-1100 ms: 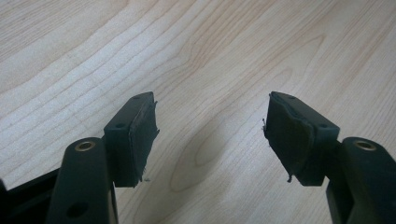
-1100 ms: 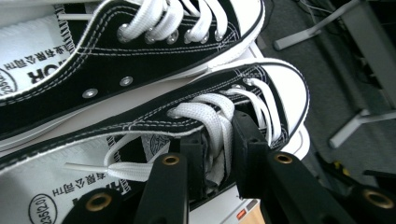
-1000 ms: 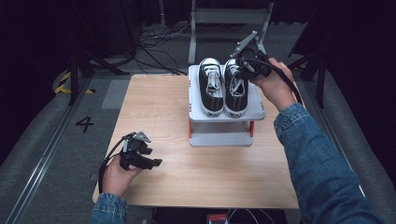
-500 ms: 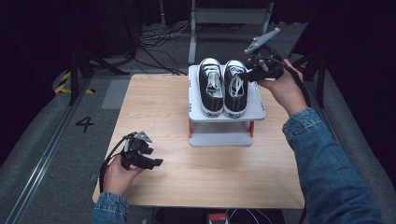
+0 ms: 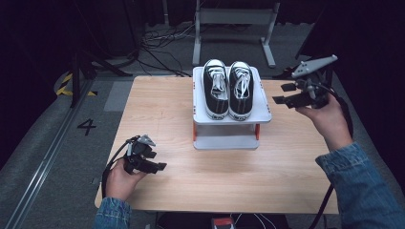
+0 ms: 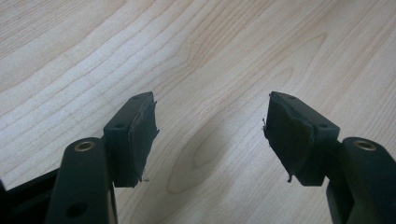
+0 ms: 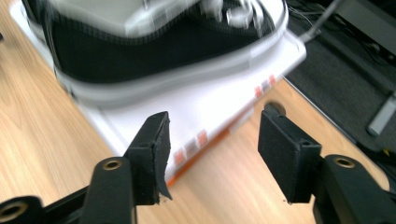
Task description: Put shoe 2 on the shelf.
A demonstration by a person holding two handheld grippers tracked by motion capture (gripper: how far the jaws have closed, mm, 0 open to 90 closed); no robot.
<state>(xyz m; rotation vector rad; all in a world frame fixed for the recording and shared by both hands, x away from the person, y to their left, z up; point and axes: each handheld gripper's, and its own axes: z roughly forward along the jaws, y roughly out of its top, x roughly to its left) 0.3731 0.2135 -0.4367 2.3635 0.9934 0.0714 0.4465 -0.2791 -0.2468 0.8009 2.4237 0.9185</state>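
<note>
- Two grippers in play, one has changed since a second ago.
- left gripper: parked low over the near-left part of the wooden table, same spot as a second ago. Jaws apart, nothing between the pads, bare wood under them.
- Pair of black-and-white sneakers: side by side on the top shelf of the white rack at table centre-back, toes toward the person. Same placement as before.
- right gripper: a second ago it sat at the right-hand sneaker; now off the rack's right edge, jaws just been opening, nothing between them.
- Read: sneaker released on the shelf, right hand backing off. Placement looks done.
</note>
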